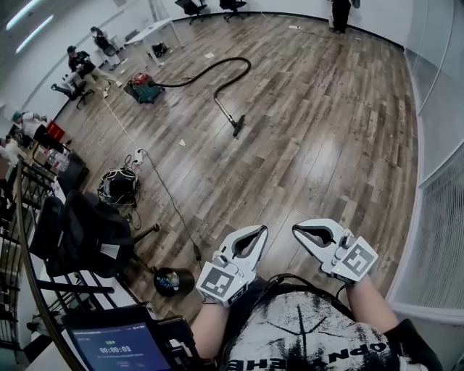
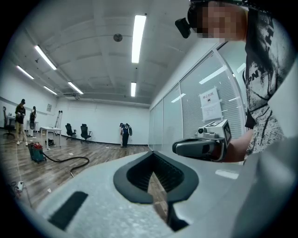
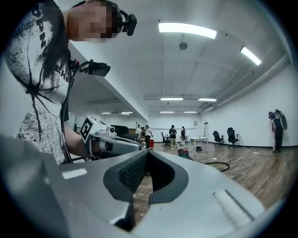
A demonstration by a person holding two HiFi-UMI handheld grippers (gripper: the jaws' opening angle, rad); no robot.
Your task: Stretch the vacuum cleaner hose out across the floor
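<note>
— Where's our hose?
— Far off on the floor (image 1: 326, 145). The vacuum cleaner (image 1: 143, 88) sits at left, and its hose (image 1: 210, 72) loops right and curls back, so nothing's stretched yet.
— Our grippers?
— The left gripper (image 1: 257, 233) is closed and empty, and so is the right gripper (image 1: 301, 233). Both are well apart from the hose, so we've everything left to do.

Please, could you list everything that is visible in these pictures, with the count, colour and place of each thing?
vacuum cleaner: one, teal and red, far floor, left
hose: one, black, curving over the floor from the vacuum cleaner
nozzle: one, black, floor, at the hose's far end
cable: one, dark, floor, left of the grippers
office chairs: two, black, far wall
people: several, by the left and far walls
left gripper: one, white, shut, empty, bottom centre
right gripper: one, white, shut, empty, beside it
</note>
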